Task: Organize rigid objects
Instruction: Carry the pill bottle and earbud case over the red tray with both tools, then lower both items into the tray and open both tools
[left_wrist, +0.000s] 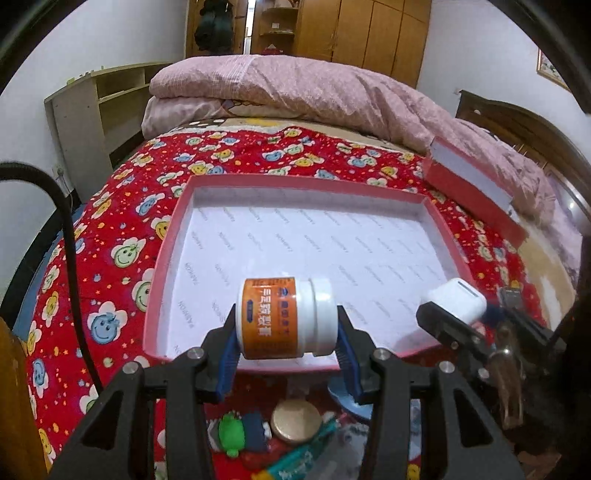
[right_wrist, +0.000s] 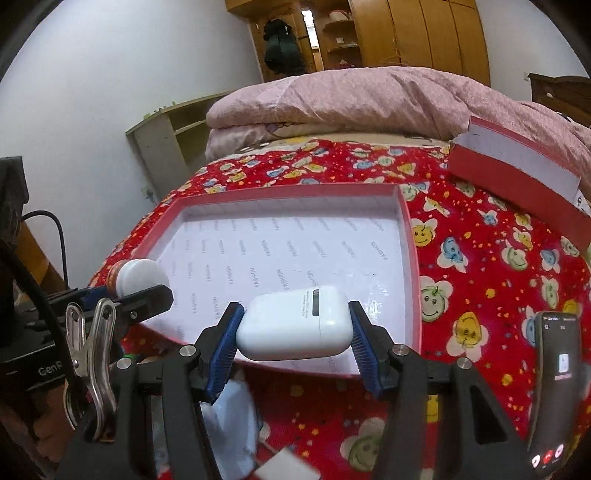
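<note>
My left gripper (left_wrist: 286, 326) is shut on a white pill bottle with an orange label (left_wrist: 284, 317), held on its side over the near edge of a shallow red box (left_wrist: 168, 236) with a white printed floor. My right gripper (right_wrist: 293, 328) is shut on a white earbud case (right_wrist: 293, 326), above the same red box (right_wrist: 408, 229) near its front rim. In the left wrist view the earbud case (left_wrist: 456, 301) shows at the right; in the right wrist view the pill bottle (right_wrist: 135, 275) shows at the left. The box interior holds nothing.
The box lies on a red flower-print bedspread (left_wrist: 122, 229). Its red lid (right_wrist: 517, 173) rests at the right, against a folded pink quilt (left_wrist: 295, 85). Small items, a green toy (left_wrist: 231, 430) and a round gold tin (left_wrist: 295, 421), lie below the left gripper. A phone (right_wrist: 557, 384) stands at right.
</note>
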